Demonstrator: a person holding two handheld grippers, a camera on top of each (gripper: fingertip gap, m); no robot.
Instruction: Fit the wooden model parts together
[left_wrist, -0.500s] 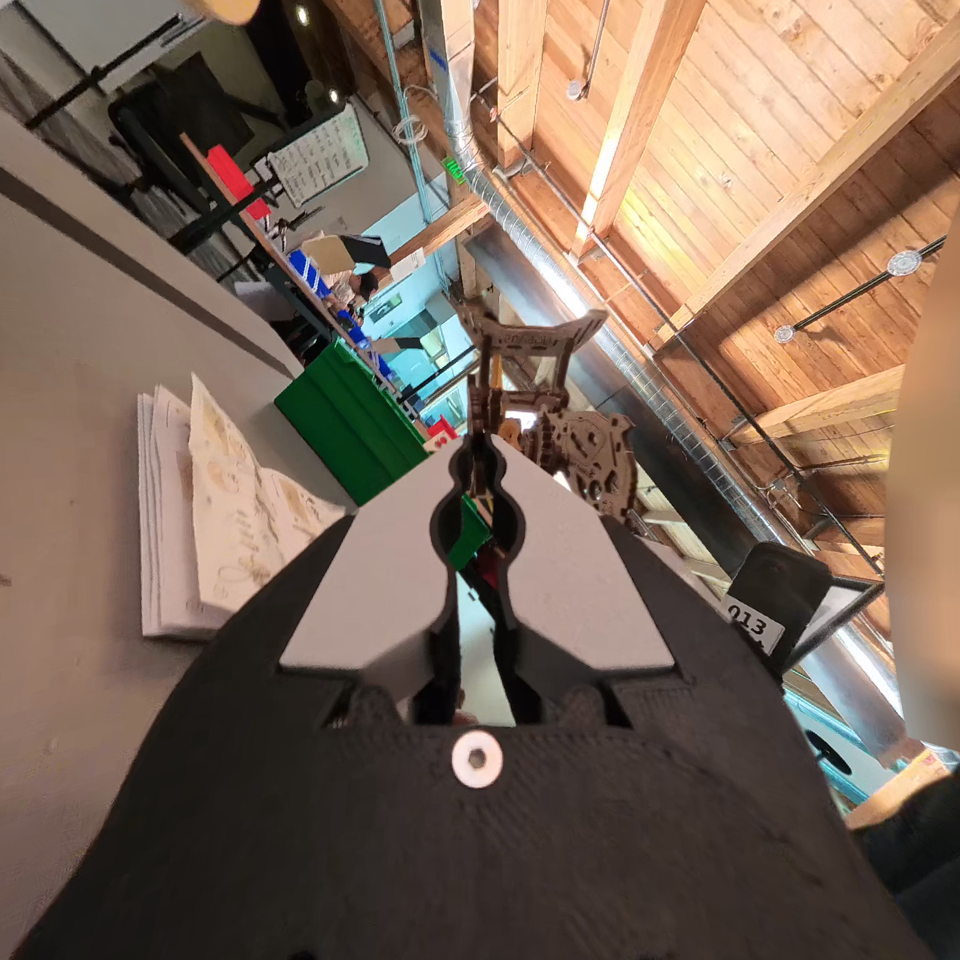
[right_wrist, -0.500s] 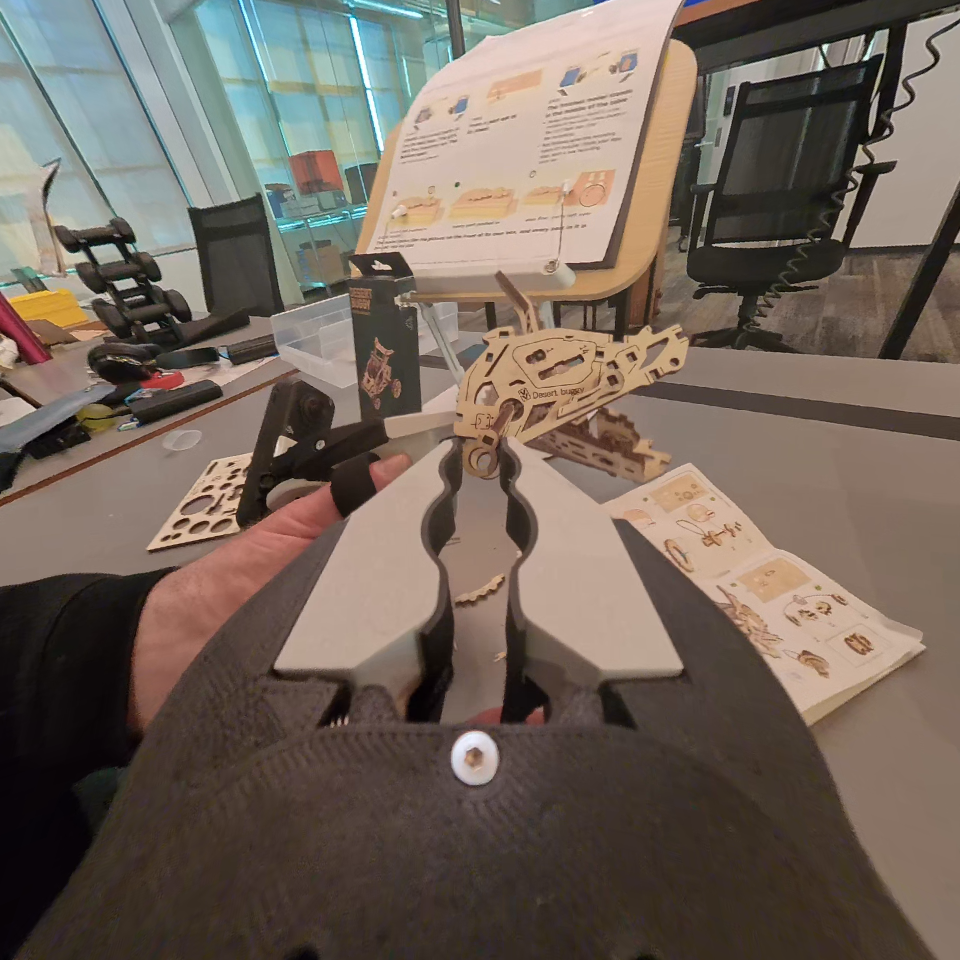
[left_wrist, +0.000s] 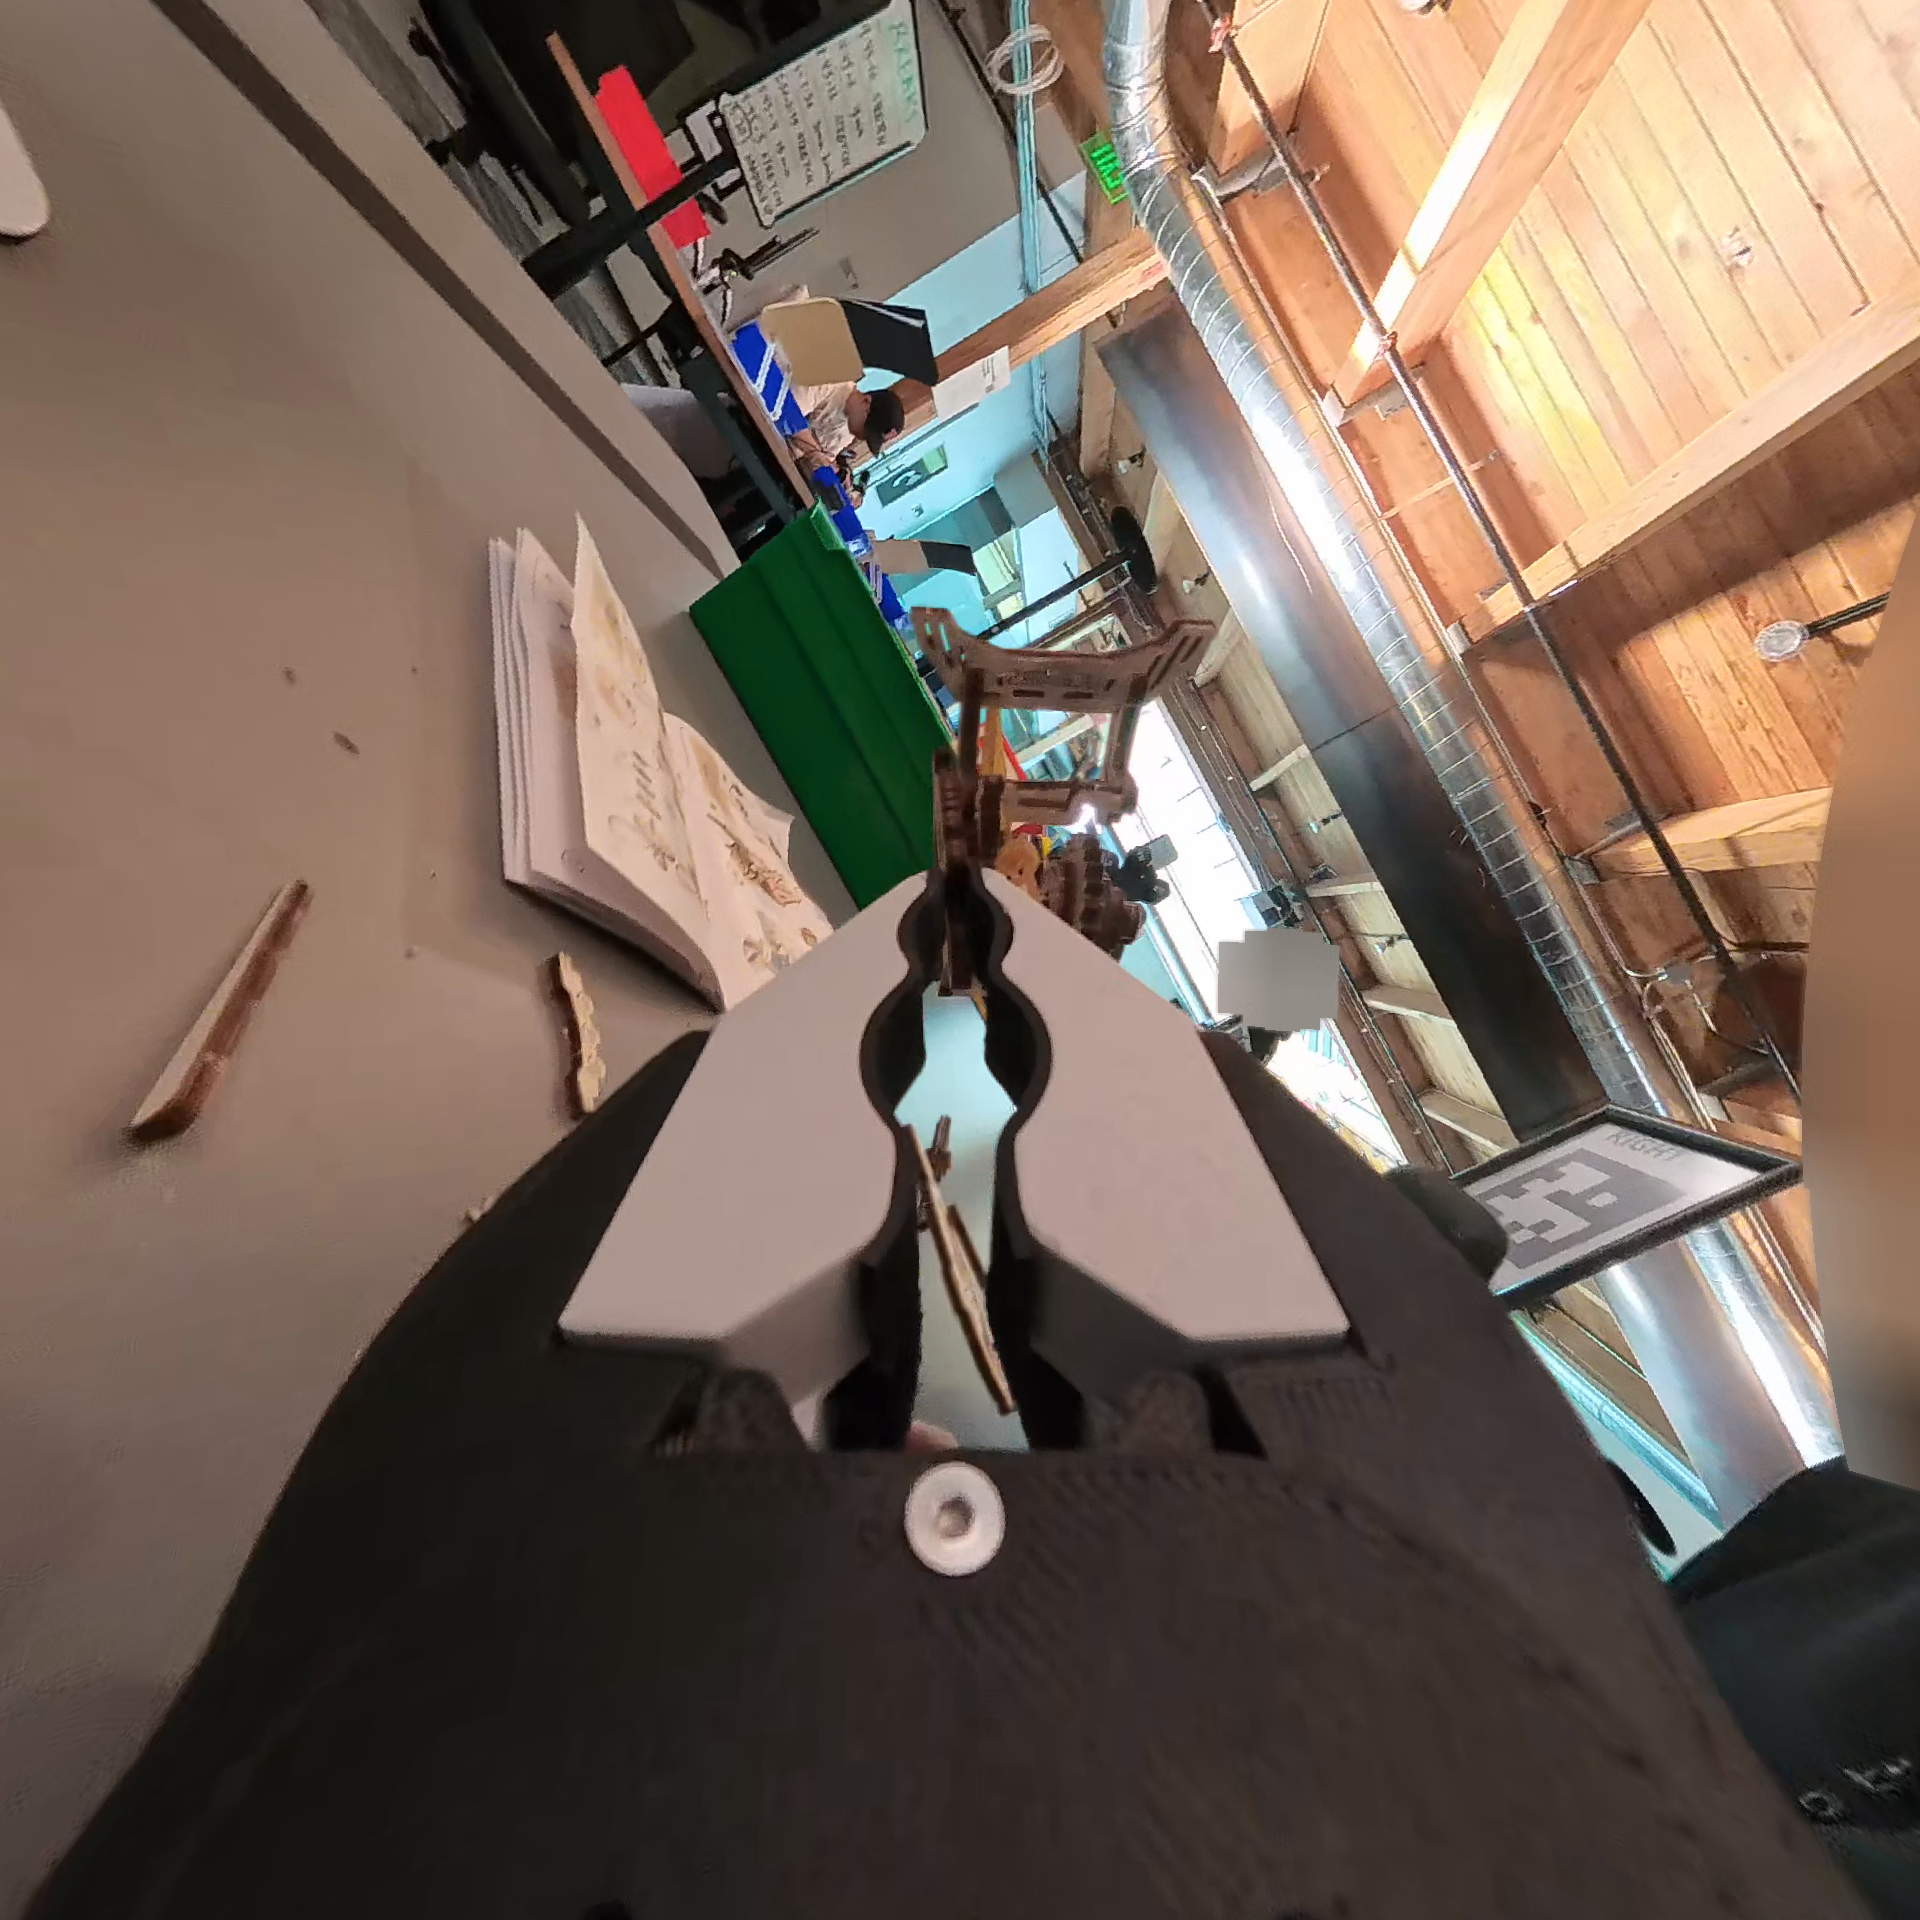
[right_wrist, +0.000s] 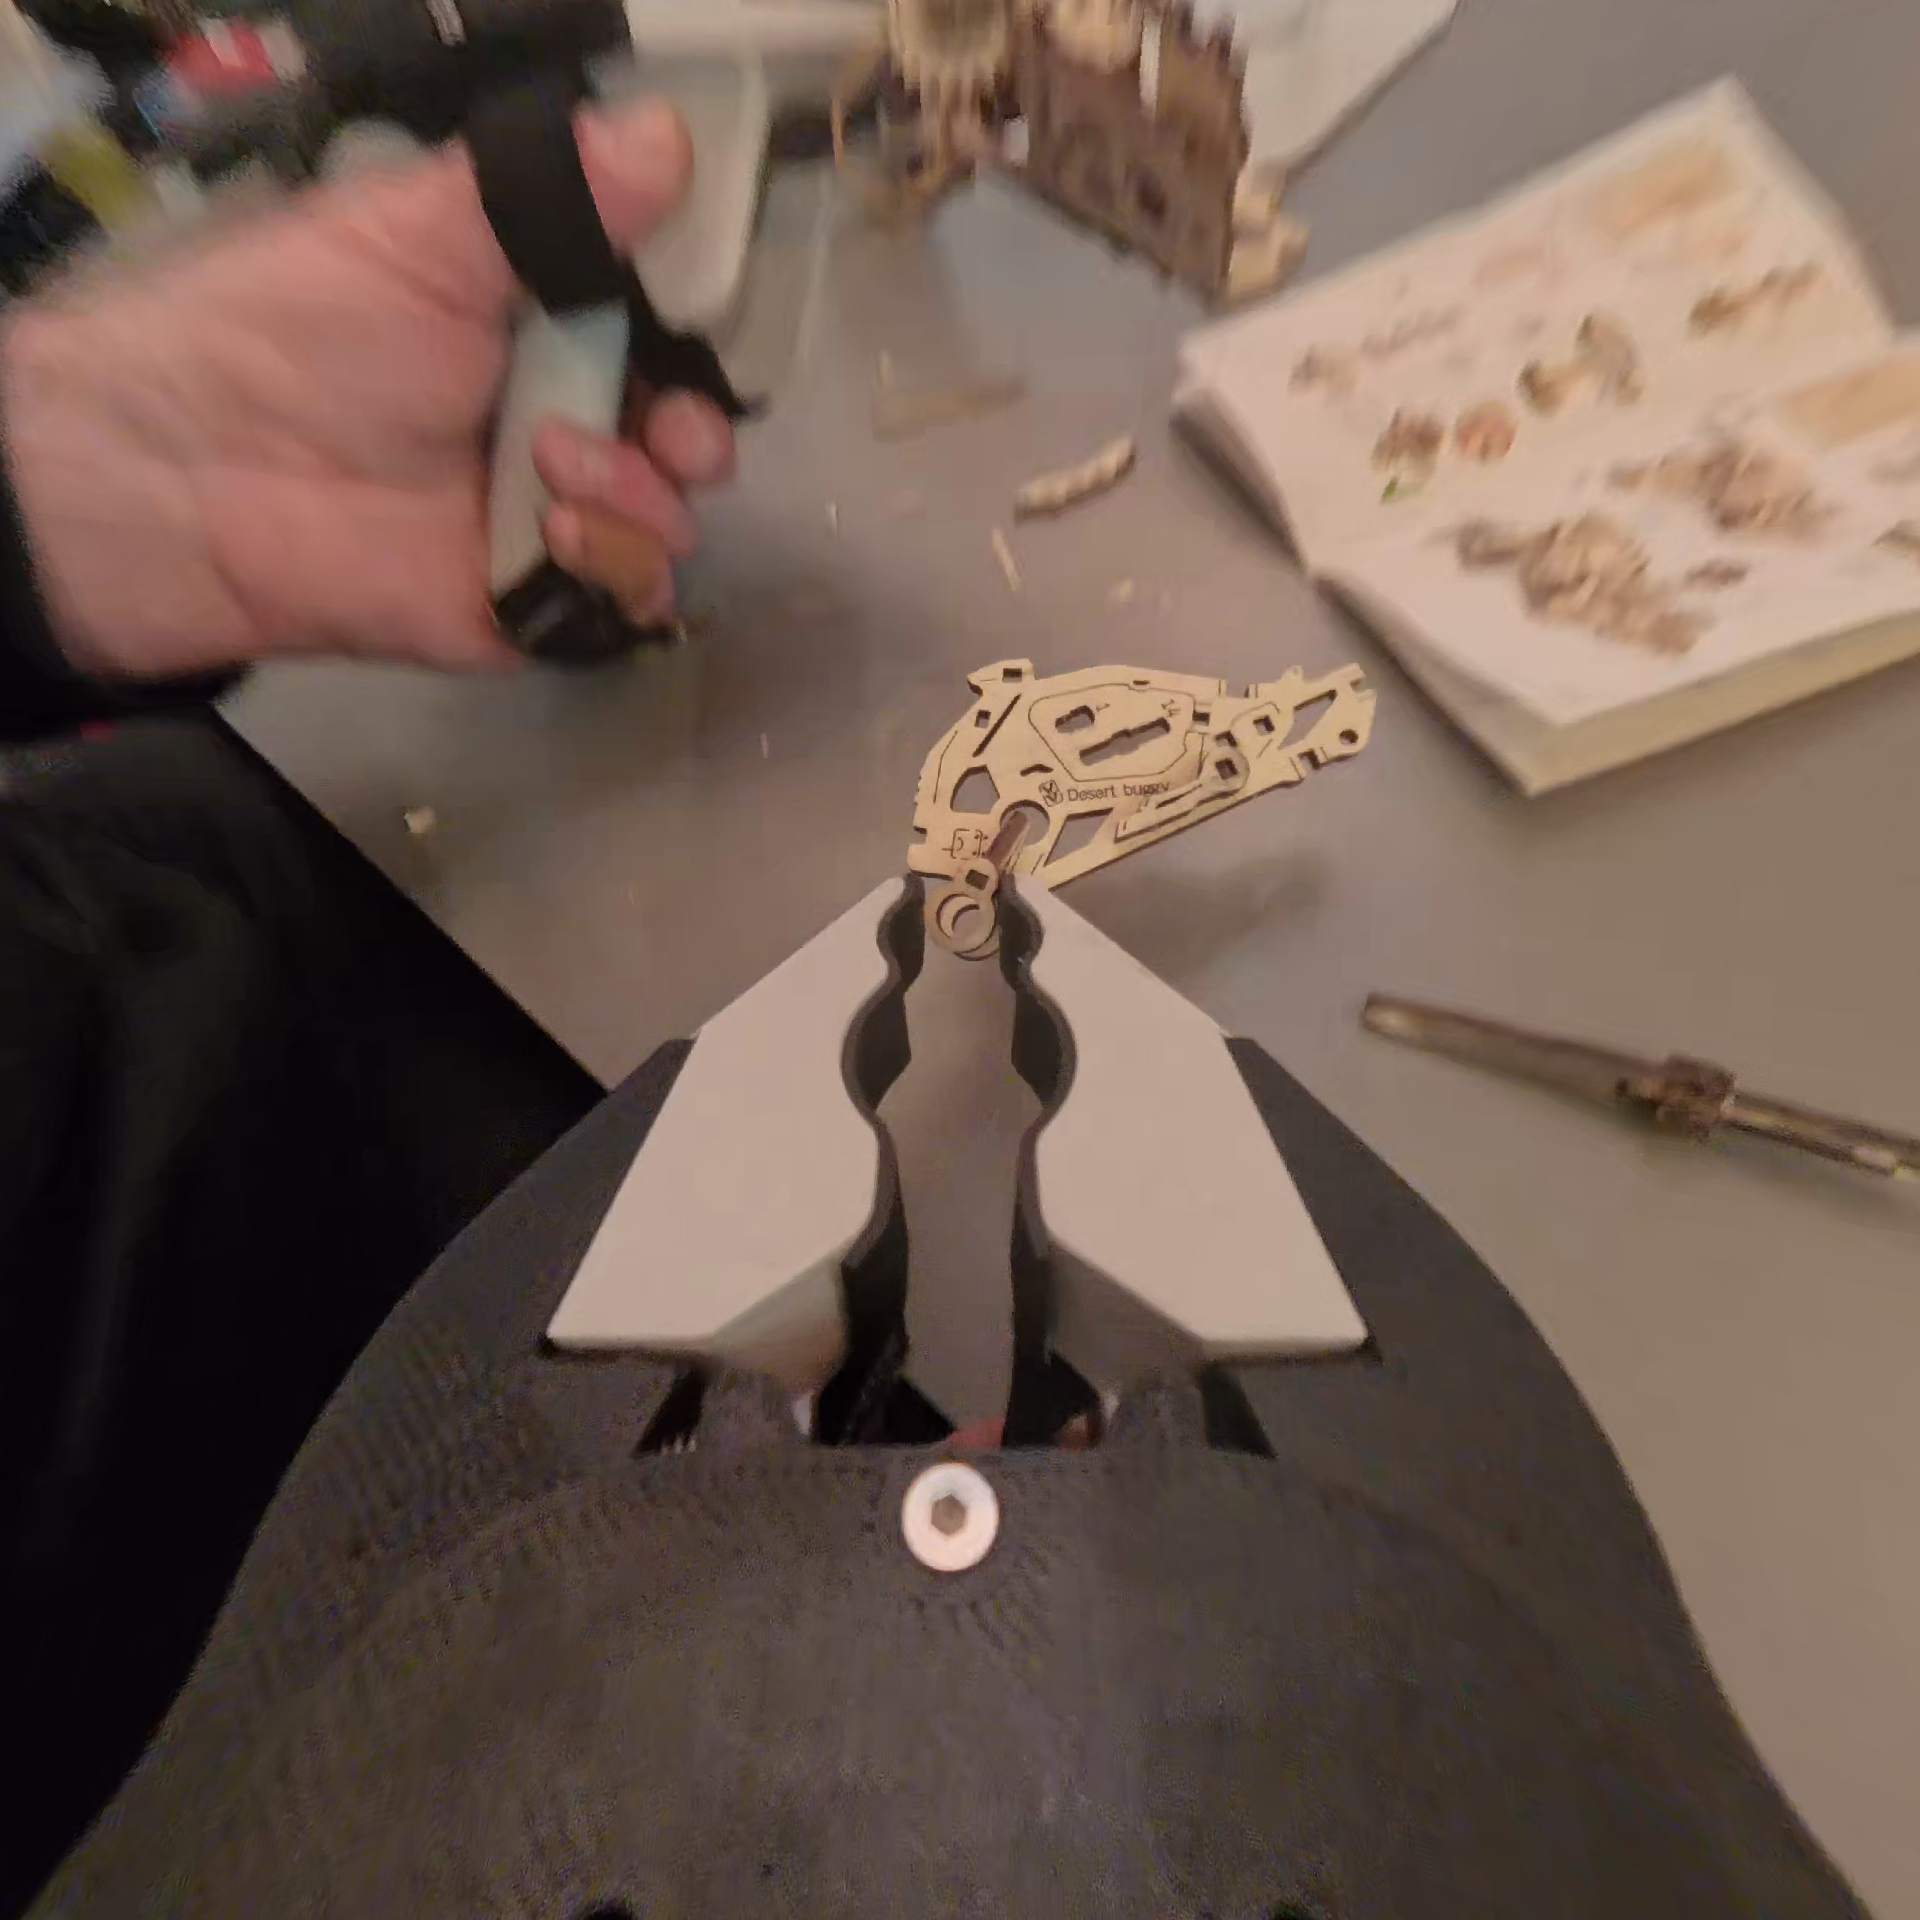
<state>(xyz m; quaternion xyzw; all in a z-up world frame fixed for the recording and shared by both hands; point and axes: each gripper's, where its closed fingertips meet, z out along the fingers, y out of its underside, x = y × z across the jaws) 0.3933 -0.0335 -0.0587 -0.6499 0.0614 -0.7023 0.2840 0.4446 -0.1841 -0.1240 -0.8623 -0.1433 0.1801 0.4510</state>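
The right claw (right_wrist: 961, 902) is closed on the round lug at the lower end of a flat pale wooden side panel (right_wrist: 1132, 764), which rises from the tips and leans to the right above the grey desk (right_wrist: 1558, 1351), clear of its surface. The left claw (left_wrist: 961, 883) is clamped on the dark edge of the part-built wooden model (left_wrist: 1039, 748), whose frame stands up beyond the tips against the timber ceiling; a thin pale wooden strip also shows between its fingers nearer the base, and whether it is gripped cannot be told. Taking the open instruction booklet (right_wrist: 1579, 499) as the landmark: in the right wrist view the side panel is just in front of its near-left corner, a slim metal tool (right_wrist: 1662, 1091) lies on the desk well in front of it, small wooden offcuts (right_wrist: 1075, 480) lie to its left, and farther left a blurred hand (right_wrist: 312, 416) holds the other gripper. In the left wrist view a wooden stick (left_wrist: 218, 1013) and a small toothed piece (left_wrist: 577, 1029) lie on the desk near the booklet's spine side, and a green bin (left_wrist: 821, 707) stands just behind the booklet
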